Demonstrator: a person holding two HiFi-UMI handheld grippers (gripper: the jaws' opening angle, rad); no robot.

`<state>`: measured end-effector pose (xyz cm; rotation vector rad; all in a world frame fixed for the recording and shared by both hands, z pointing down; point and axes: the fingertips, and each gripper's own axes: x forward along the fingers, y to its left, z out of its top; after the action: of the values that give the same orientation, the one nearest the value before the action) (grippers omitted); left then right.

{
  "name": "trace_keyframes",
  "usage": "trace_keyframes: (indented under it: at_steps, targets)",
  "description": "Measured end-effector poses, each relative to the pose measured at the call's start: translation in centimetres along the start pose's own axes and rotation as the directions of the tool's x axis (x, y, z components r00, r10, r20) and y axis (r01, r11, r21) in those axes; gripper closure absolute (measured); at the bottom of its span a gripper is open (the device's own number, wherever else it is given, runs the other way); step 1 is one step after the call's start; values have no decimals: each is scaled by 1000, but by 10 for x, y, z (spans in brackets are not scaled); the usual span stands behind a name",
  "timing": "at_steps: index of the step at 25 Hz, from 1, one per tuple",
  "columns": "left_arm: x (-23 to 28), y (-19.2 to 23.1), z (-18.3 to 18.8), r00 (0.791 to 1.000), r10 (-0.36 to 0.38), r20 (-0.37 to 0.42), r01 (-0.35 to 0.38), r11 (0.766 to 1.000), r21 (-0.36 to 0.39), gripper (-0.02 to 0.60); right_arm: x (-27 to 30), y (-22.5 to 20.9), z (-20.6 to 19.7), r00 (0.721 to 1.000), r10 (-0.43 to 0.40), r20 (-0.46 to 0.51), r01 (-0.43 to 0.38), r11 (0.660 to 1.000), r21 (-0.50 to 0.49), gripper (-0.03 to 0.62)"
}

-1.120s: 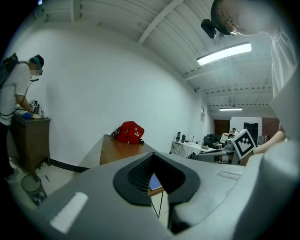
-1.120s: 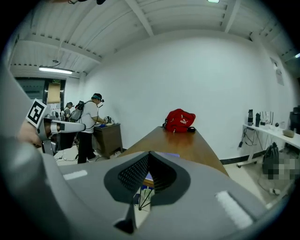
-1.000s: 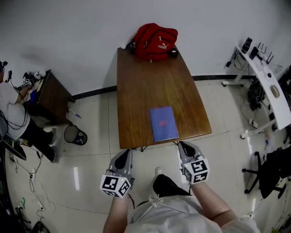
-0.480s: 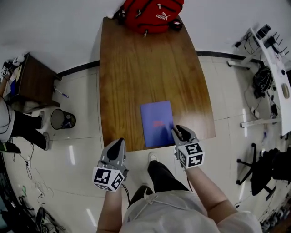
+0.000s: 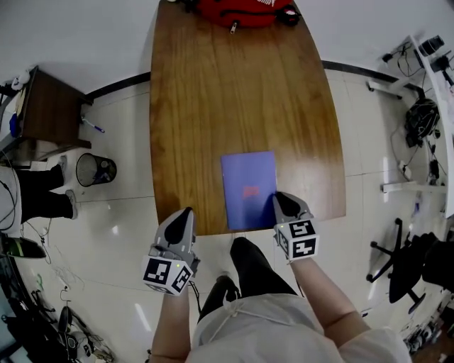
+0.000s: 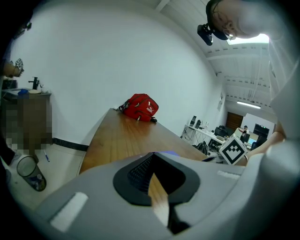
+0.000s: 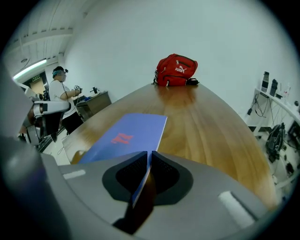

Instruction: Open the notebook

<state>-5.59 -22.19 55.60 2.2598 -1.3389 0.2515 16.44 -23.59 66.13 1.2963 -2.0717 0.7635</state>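
Observation:
A blue notebook (image 5: 248,188) with a red mark lies closed on the brown table (image 5: 213,92), near its front edge. My right gripper (image 5: 284,202) is at the notebook's near right corner. In the right gripper view the notebook (image 7: 126,136) runs away from the right gripper (image 7: 149,161), whose jaws are closing to a thin slit with the blue right edge caught between the pads. My left gripper (image 5: 183,213) hangs at the table's front edge, left of the notebook and apart from it. In the left gripper view the left gripper (image 6: 154,180) is shut with nothing in it.
A red bag (image 5: 241,10) sits at the table's far end. A dark side table (image 5: 50,110) and a waste bin (image 5: 96,170) stand on the floor to the left. An office chair (image 5: 411,262) and a white desk are at the right. A person (image 7: 58,93) stands off to the left.
Both grippers came forward and down to the table's front edge. The right one reached the notebook's near right corner and its jaws closed onto the edge. The left stayed shut.

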Motion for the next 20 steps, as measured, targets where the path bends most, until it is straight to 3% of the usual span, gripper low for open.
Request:
trace_keyframes:
  at_steps: [5, 6, 20]
  targets:
    - [-1, -3, -5, 1000, 1, -6, -1, 1000, -22, 586, 2, -1, -4, 999, 18, -43, -14, 997, 76, 556]
    - [-1, -4, -4, 1000, -1, -6, 1, 1000, -23, 586, 3, -2, -4, 999, 14, -51, -10, 997, 81, 532]
    - [-6, -6, 11, 999, -14, 34, 14, 1000, -20, 586, -5, -6, 4, 998, 4, -58, 0, 997, 76, 588]
